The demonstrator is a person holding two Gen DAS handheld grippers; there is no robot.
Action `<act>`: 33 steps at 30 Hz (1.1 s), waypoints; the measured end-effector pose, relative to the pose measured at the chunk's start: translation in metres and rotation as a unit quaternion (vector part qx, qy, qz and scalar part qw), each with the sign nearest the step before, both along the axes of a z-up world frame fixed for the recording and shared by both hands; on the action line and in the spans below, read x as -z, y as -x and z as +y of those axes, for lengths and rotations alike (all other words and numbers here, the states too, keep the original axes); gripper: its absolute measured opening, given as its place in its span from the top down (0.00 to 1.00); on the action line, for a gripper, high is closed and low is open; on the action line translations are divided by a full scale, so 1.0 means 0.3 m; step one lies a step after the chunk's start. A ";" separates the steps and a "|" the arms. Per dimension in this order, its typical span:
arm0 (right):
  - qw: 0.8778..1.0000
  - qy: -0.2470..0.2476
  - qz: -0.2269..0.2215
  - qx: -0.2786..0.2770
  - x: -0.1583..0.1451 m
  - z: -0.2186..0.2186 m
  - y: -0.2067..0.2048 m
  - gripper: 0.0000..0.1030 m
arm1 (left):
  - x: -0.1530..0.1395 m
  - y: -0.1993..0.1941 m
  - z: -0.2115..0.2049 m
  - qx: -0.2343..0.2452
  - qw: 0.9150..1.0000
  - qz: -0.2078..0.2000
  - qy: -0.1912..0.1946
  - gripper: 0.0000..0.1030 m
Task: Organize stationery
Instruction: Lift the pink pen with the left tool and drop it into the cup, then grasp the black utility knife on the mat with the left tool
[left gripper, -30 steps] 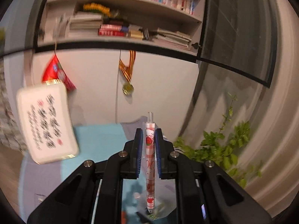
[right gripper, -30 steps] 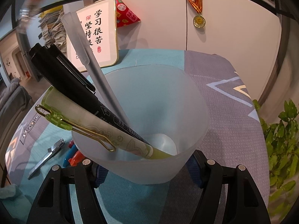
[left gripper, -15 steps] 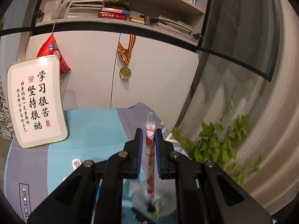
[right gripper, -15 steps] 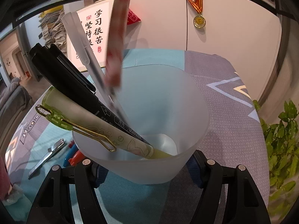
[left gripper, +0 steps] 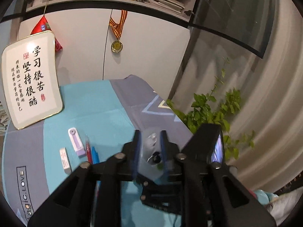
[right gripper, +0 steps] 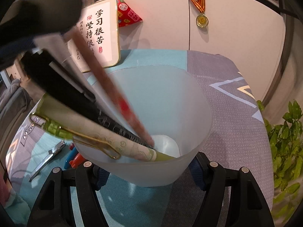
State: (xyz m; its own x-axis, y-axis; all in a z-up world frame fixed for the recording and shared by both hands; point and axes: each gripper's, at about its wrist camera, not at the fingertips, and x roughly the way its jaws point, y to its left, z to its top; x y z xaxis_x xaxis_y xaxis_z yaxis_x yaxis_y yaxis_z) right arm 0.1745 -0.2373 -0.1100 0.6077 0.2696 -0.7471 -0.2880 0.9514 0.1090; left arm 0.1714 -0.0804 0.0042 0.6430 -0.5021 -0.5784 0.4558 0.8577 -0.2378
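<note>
The right gripper [right gripper: 147, 168] clasps the cup [right gripper: 161, 124]; the red pen [right gripper: 113, 92] leans inside, the left gripper [left gripper: 149, 151] released above.

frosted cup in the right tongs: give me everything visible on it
The frosted cup is translucent white plastic, flaring upward, upright, rim open, gripped low on its sides by the right tongs. Inside, leaning left: a green clip pen, black markers and a blurred red pen, tips near the base.
</note>
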 end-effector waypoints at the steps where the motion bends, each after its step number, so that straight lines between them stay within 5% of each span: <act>1: 1.000 0.000 0.001 0.000 0.001 0.000 -0.001 0.30 | -0.004 0.012 0.017 -0.007 1.000 -0.005 -0.001 0.67; 6: 1.000 0.000 0.002 0.000 0.003 0.000 -0.003 0.30 | 0.003 0.057 0.130 -0.053 0.998 -0.017 -0.022 0.62; 20: 1.000 -0.002 0.005 0.000 0.004 0.004 -0.005 0.30 | 0.341 0.069 0.214 -0.060 0.979 0.125 -0.151 0.63; 33: 1.000 -0.001 0.005 0.000 0.005 0.003 -0.005 0.30 | 0.387 0.020 0.191 -0.061 0.975 0.122 -0.177 0.64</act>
State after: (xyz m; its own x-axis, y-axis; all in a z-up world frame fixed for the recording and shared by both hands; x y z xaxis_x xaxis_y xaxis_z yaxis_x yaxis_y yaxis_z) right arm 0.1761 -0.2365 -0.1116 0.6007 0.2714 -0.7520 -0.2867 0.9512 0.1144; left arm 0.1655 -0.0231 -0.1119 0.5074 -0.1715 -0.8445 0.3132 0.9497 -0.0046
